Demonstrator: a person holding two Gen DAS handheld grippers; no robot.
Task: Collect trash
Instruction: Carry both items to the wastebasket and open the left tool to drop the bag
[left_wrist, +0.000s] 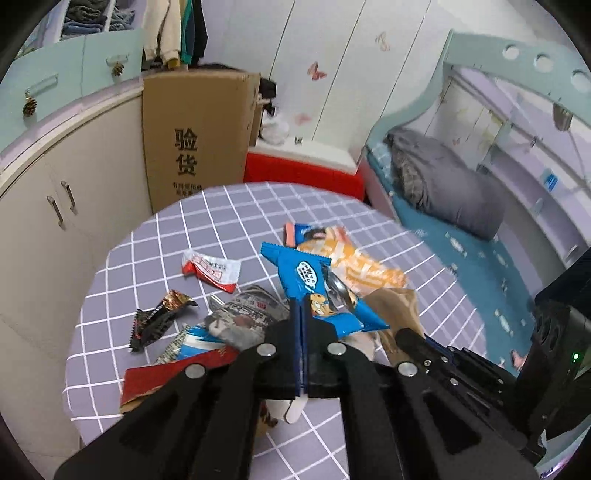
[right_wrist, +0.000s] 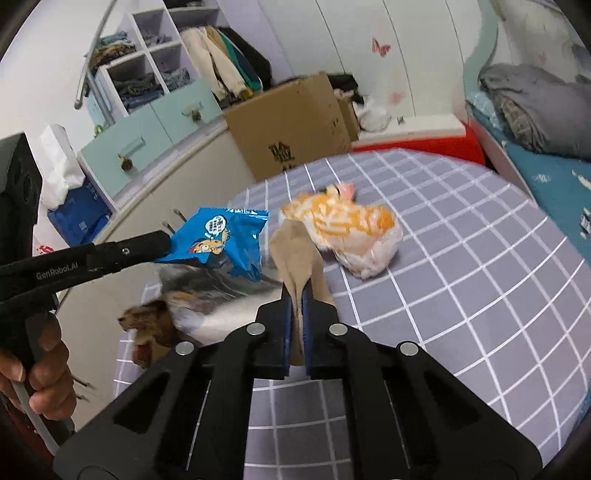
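Observation:
My left gripper (left_wrist: 301, 308) is shut on a blue cookie wrapper (left_wrist: 314, 284), held a little above the checked round table (left_wrist: 236, 214). The right wrist view shows that same blue wrapper (right_wrist: 221, 240) pinched at the tips of the left gripper (right_wrist: 164, 242), with a person's hand (right_wrist: 40, 362) on its handle. My right gripper (right_wrist: 297, 293) is shut on a crumpled brown paper scrap (right_wrist: 295, 254). An orange and white plastic wrapper (right_wrist: 351, 229) lies just beyond it on the table (right_wrist: 461, 258). In the left wrist view the brown scrap (left_wrist: 399, 310) hangs beside the blue wrapper.
More trash lies left of my left gripper: a red and white wrapper (left_wrist: 210, 269), a dark crinkled wrapper (left_wrist: 159, 317), a printed foil wrapper (left_wrist: 247, 314) and a red card (left_wrist: 177, 373). A cardboard box (left_wrist: 195, 136), cabinets (left_wrist: 48, 221) and a bed (left_wrist: 461, 236) surround the table.

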